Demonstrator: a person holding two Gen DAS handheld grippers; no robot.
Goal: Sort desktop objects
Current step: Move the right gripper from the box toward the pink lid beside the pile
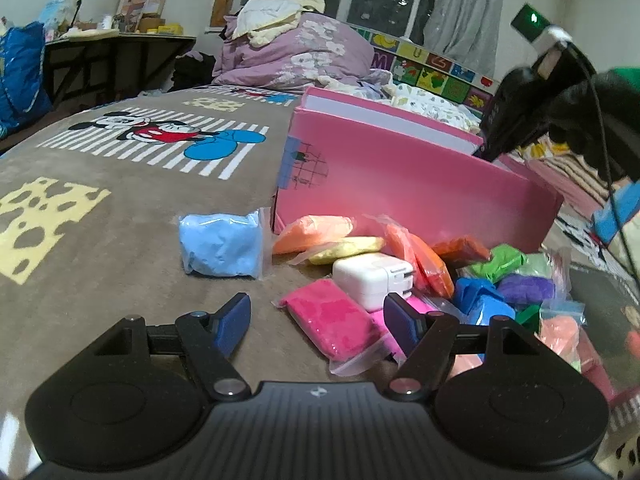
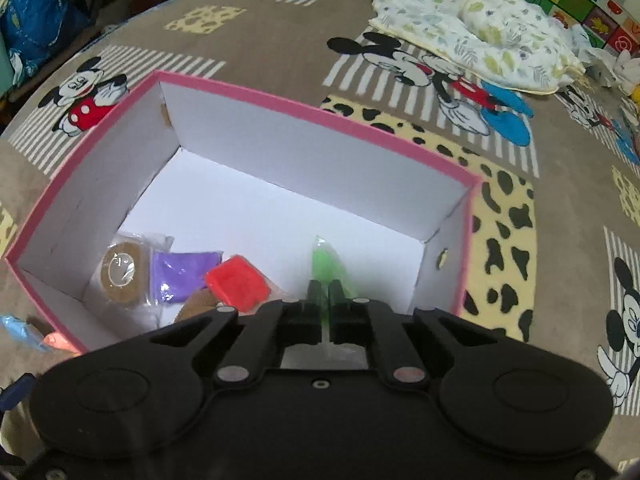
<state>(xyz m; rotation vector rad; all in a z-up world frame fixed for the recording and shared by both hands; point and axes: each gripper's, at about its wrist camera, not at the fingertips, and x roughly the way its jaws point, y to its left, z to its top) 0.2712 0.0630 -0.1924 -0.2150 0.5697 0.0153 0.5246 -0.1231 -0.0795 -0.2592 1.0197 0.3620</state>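
My left gripper (image 1: pixel 316 312) is open, low over a pile of bagged clay packets; a hot-pink packet (image 1: pixel 332 320) lies just ahead between its blue pads. Behind it sit a white charger (image 1: pixel 368 280), orange (image 1: pixel 308 232) and yellow (image 1: pixel 348 248) packets, and a light-blue packet (image 1: pixel 220 246) apart to the left. My right gripper (image 2: pixel 325 292) is shut on a green packet (image 2: pixel 326 264), held over the pink box (image 2: pixel 320 110). Inside the box lie a brown disc packet (image 2: pixel 120 276), a purple packet (image 2: pixel 180 276) and a red packet (image 2: pixel 236 284). From the left wrist view the right gripper (image 1: pixel 486 154) hangs above the box (image 1: pixel 400 188).
Everything rests on a brown cartoon-mouse blanket (image 1: pixel 120 200). More packets, green (image 1: pixel 500 260), purple (image 1: pixel 524 288) and blue (image 1: pixel 484 300), crowd the pile's right side. A leaf-print cloth (image 2: pixel 480 32) lies beyond the box, purple bedding (image 1: pixel 296 52) further back, a blue bag (image 1: pixel 20 76) at far left.
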